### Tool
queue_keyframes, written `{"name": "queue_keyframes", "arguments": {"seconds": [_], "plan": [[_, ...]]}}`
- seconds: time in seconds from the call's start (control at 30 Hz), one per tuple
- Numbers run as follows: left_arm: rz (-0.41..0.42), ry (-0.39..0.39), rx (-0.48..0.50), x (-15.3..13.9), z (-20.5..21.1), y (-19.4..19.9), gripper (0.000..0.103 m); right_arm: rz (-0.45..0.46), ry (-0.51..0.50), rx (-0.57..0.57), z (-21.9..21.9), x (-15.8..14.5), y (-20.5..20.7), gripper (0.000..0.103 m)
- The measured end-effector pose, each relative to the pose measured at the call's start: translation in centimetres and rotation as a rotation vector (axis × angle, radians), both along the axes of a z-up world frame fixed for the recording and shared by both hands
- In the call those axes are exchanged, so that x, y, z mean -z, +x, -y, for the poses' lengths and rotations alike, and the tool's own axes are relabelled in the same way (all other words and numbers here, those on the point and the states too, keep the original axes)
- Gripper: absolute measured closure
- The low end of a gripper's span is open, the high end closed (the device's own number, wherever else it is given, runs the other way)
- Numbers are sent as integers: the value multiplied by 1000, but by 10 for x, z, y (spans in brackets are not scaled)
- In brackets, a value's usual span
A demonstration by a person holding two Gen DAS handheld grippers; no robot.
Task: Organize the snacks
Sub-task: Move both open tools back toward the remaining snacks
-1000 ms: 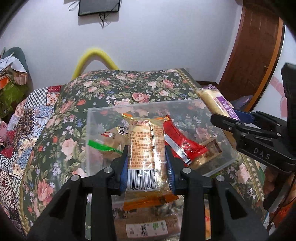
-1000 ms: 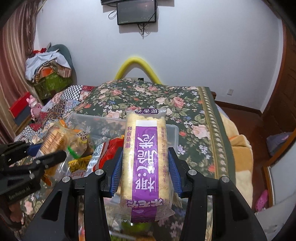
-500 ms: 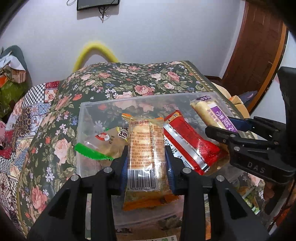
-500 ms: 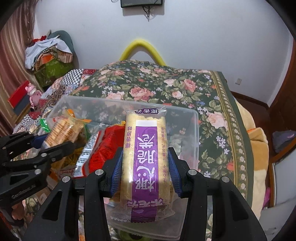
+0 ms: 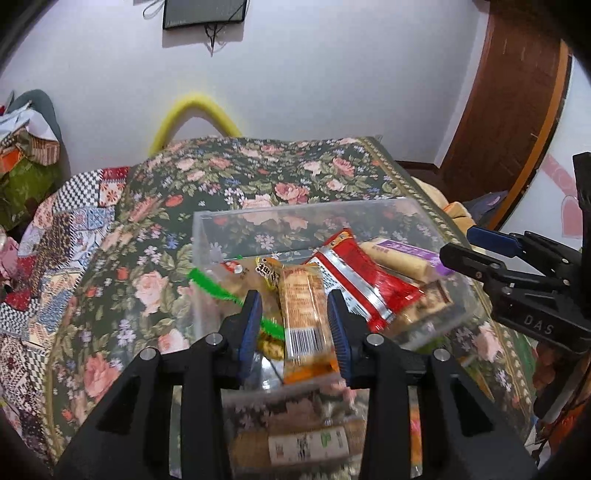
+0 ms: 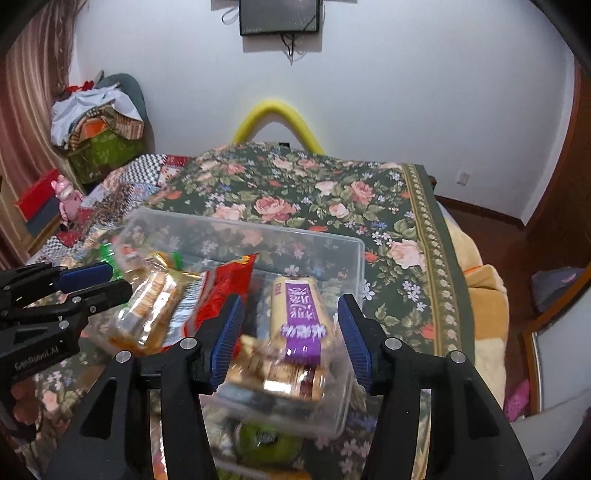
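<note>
— What had changed over that last second?

— Both claws had let go. A second before, the left gripper (image 5: 293, 325) was pinching the orange cracker packet (image 5: 304, 314) squarely. Now its jaws were easing apart. The packet stood tilted between them, with a gap showing at the left pad and its far end down among the other snacks.

— And the other one?

— The right gripper (image 6: 290, 332) had been clamped on the purple-and-yellow packet (image 6: 299, 314). Its jaws were now opening too, both pads clear of the wrapper. The packet lay blurred inside the clear plastic box (image 5: 295, 210), at that box's right end.

— Had the box moved?

— No. It sat where it had been on the floral bedspread (image 5: 258, 177). Both cameras looked a little less steeply down into it than half a second before.

— Count things for me.

— There were two grippers and one box. Inside the box I could tell five packets apart:
- the orange one
- the purple-and-yellow one
- a red packet (image 5: 362, 280) leaning between those two
- a green-edged packet (image 5: 214, 284) at the left
- a tan packet with a brown label (image 6: 284, 380) under the purple one

There were more wrappers beneath, too jumbled to count.

— Anything outside it?

— One white-labelled packet (image 5: 308, 445) lay on the spread in front of the box, near the left claw's base. One yellow foam arch (image 5: 192, 107) stood behind the bed, and one dark screen (image 6: 279, 16) hung on the wall.
</note>
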State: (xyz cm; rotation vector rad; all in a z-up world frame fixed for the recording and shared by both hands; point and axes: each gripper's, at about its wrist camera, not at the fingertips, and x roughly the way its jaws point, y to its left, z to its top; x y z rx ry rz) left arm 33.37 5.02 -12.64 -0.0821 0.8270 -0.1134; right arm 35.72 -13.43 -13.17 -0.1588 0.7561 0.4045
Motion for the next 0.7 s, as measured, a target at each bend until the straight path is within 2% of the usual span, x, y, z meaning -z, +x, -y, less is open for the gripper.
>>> {"name": "queue_keyframes", "arguments": {"seconds": [0.13,0.2,0.27,0.37,0.5,0.67,0.7], "plan": [[26,15,27,-19,0,-33,64,15,28,-6,6,-13,-26,51],[37,19,33,-26,0,-49,62,19,43,-10,7,-17,-38,50],[46,11,35,-33,-3,-68,55,28,56,-15,8,-22,-56,49],[49,-4,38,-39,-9,-97,54,39,54,-21,8,-26,-77,48],[36,-27,42,-39,-15,-129,53,31,79,-24,6,-27,-105,46],[19,-26,43,-31,-23,-167,45,4,99,-24,0,-14,-134,38],[13,-22,45,-28,-24,-175,45,-4,98,-26,-3,-11,-138,34]]}}
